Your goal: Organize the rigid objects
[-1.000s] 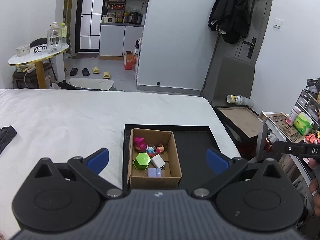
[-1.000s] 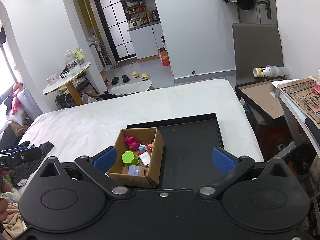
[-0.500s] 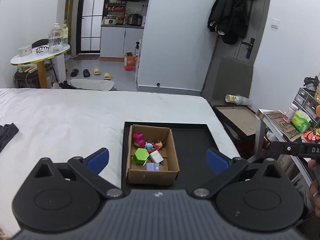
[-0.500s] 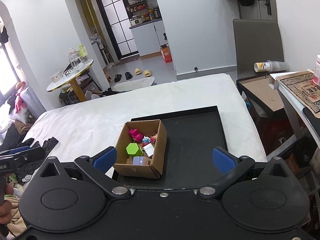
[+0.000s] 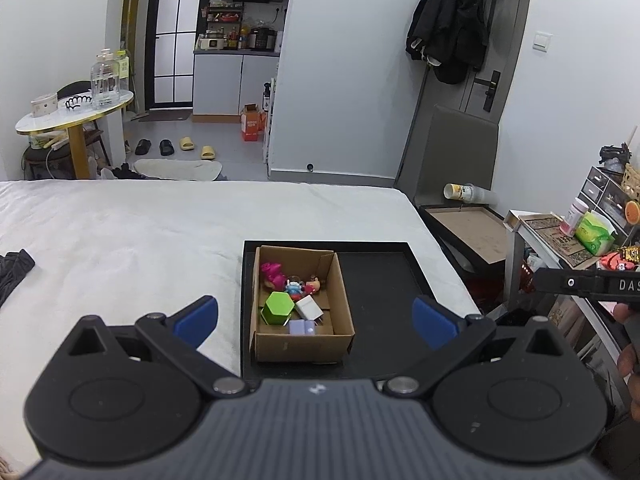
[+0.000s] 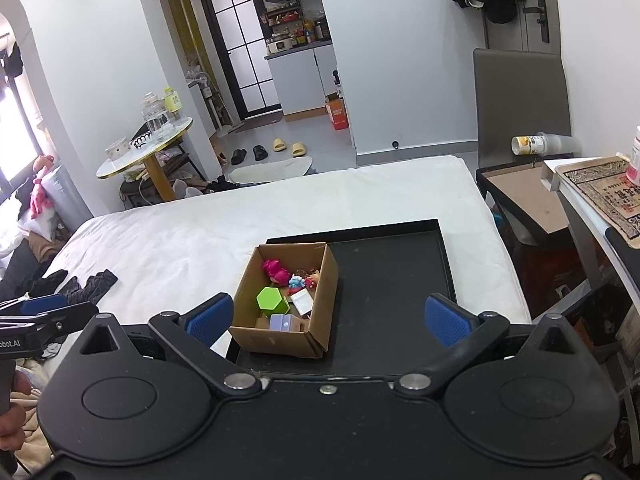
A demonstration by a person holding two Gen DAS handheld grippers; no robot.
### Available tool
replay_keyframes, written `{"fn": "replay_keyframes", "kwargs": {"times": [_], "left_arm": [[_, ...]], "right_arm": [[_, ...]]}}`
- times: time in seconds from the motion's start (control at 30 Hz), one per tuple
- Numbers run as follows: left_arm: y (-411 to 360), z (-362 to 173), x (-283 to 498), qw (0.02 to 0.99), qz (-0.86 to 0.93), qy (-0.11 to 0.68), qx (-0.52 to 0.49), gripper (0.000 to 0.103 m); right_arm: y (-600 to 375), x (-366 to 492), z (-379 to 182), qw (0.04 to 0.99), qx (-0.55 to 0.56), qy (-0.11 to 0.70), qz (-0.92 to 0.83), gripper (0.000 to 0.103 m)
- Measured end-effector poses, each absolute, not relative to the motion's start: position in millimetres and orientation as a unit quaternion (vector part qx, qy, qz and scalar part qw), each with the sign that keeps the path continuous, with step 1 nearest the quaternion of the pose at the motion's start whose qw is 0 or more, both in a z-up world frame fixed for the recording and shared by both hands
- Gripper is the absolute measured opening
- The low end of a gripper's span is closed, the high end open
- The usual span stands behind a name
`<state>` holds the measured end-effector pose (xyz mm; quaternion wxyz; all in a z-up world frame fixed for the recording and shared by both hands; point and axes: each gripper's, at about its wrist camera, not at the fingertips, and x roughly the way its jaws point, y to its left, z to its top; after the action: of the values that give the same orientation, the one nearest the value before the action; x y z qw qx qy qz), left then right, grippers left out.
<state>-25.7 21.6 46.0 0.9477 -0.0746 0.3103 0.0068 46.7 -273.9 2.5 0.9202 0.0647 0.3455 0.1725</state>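
An open cardboard box (image 5: 344, 308) (image 6: 320, 292) stands on the left part of a black tray (image 5: 380, 280) (image 6: 392, 280) on a white bed. Inside lie a green hexagonal block (image 5: 277, 308) (image 6: 270, 299), a pink toy (image 5: 271, 272) (image 6: 274, 269), small figurines (image 5: 298, 286), a white charger (image 5: 309, 307) (image 6: 302, 301) and a lilac block (image 5: 302, 327) (image 6: 282, 322). My left gripper (image 5: 315, 320) is open and empty, held back above the box. My right gripper (image 6: 328, 318) is open and empty, also held back from the tray.
The white bed (image 5: 120, 240) spreads left, with dark clothes (image 6: 92, 284) on it. A low black side table (image 5: 468, 228) and a cluttered shelf (image 5: 576, 236) stand right of the bed. A round table (image 5: 72, 112) and a doorway lie beyond.
Both grippers have drawn back and up from the box, which now looks smaller and farther. Both stay open and empty.
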Motion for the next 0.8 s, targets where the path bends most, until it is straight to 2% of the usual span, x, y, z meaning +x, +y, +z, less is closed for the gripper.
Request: {"fn": "replay_keyframes", "kwargs": {"times": [0.8], "left_arm": [[18.0, 51.0, -27.8, 0.949, -0.006, 0.309, -0.07, 0.103]], "right_arm": [[-272.5, 45.4, 0.1, 0.917, 0.061, 0.355, 0.171, 0.103]]}}
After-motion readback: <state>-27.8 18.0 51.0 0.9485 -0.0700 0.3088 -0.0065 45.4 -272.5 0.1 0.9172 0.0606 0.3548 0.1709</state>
